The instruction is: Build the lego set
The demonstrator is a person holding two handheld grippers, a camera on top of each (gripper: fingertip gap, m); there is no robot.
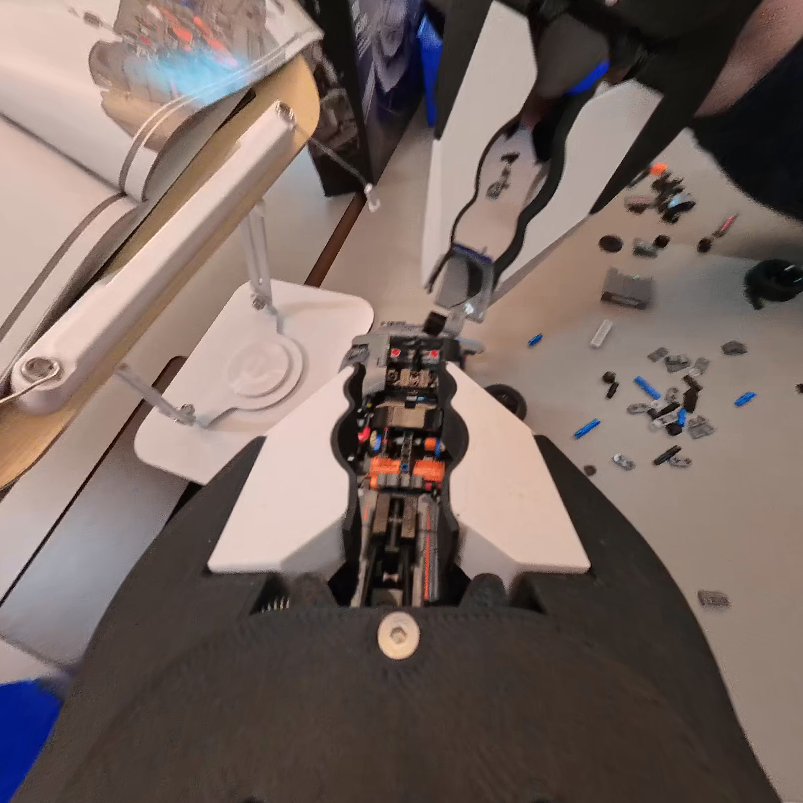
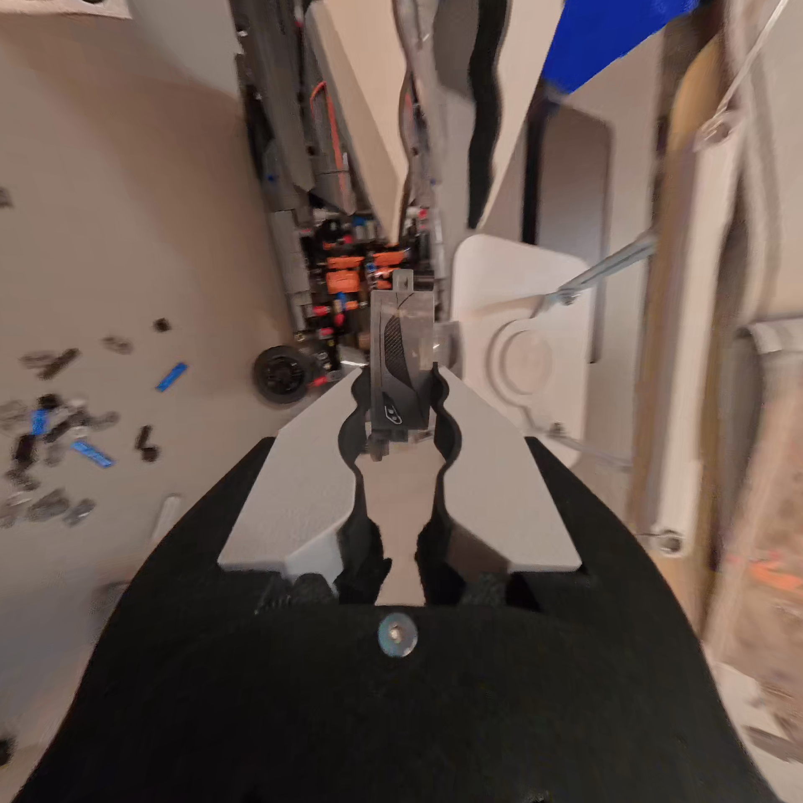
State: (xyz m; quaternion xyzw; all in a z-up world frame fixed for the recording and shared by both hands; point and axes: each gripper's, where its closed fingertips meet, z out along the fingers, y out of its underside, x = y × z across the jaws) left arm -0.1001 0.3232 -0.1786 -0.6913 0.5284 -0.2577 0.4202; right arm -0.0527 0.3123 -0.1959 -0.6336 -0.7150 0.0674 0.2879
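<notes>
A partly built lego car (image 1: 406, 460), grey and black with orange parts, lies lengthwise between my left gripper's (image 1: 402, 373) white fingers, which are shut on its body. My right gripper (image 1: 462, 278) comes in from the top of the left wrist view, shut on a grey panel piece (image 1: 460, 287) that hangs just over the car's far end. In the right wrist view my right gripper (image 2: 399, 382) holds that grey panel (image 2: 402, 365), which has a dark printed pattern, in front of the car (image 2: 343, 278). The left gripper's fingers (image 2: 369, 130) show beyond it.
Loose grey, black and blue lego pieces (image 1: 669, 404) lie scattered on the white table, and show in the right wrist view (image 2: 56, 434). A black wheel (image 2: 282, 378) sits beside the car. A book stand with an open instruction booklet (image 1: 130, 87) and its white base (image 1: 260, 373) stand at left.
</notes>
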